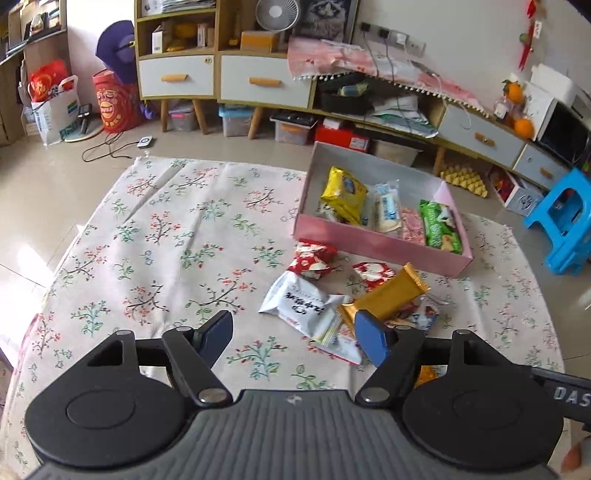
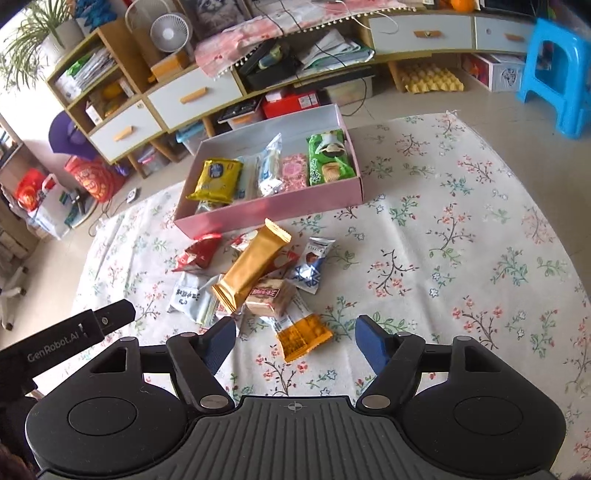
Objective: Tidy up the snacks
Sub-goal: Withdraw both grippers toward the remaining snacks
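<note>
A pink box [image 1: 373, 242] [image 2: 273, 212] on the floral cloth holds a yellow packet [image 1: 343, 194] [image 2: 216, 179], clear-wrapped white snacks [image 1: 388, 212], a pink one and a green packet [image 1: 441, 225] [image 2: 328, 158]. In front of it lies a loose pile: a gold bar [image 1: 388, 295] [image 2: 251, 269], red packets [image 1: 312, 258] [image 2: 197, 254], a white packet [image 1: 299, 301] [image 2: 192, 297], a blue-white one [image 2: 314, 264], a beige biscuit pack [image 2: 269, 297] and an orange packet [image 2: 303, 336]. My left gripper [image 1: 295, 334] is open above the pile's near-left edge, empty. My right gripper [image 2: 295, 338] is open, astride the orange packet without touching it.
The cloth [image 1: 155, 258] covers a low surface on a tiled floor. Behind stand cabinets with drawers [image 1: 264, 79], storage bins, a fan [image 1: 277, 14] and a blue plastic stool [image 1: 567, 221] [image 2: 557, 74]. The left gripper's body [image 2: 74, 332] shows at the right wrist view's left edge.
</note>
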Demonstrator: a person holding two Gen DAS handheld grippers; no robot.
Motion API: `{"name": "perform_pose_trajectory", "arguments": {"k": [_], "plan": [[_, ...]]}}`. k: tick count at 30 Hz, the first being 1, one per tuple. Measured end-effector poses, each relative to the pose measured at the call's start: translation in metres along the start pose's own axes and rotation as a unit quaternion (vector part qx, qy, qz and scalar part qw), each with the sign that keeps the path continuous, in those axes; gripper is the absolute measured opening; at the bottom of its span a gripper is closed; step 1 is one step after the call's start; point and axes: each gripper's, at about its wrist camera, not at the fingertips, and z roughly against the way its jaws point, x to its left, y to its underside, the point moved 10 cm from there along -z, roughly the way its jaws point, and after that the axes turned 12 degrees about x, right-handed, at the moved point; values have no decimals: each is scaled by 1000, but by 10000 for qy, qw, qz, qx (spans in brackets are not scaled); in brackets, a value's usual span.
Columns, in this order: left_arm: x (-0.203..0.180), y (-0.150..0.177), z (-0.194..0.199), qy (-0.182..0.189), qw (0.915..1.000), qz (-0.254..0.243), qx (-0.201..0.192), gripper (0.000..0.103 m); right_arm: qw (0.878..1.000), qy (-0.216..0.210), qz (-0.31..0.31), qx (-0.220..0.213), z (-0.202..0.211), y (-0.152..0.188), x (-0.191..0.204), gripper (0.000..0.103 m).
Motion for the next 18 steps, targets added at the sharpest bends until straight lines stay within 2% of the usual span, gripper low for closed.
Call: {"name": "perform_pose_trajectory", "arguments": {"k": [4,10,18], "plan": [[3,2,-2,113,9999,73,75,71,10000,62,-32,-12,-1,0,-2,77],[5,4,-7,208,9995,138,207,71,9998,0,-206,-20,1,-3,-10,77],[14,7,-18,559,9956,582,482,71,9984,-165,-536,76,-2,-5,-20,77]]}}
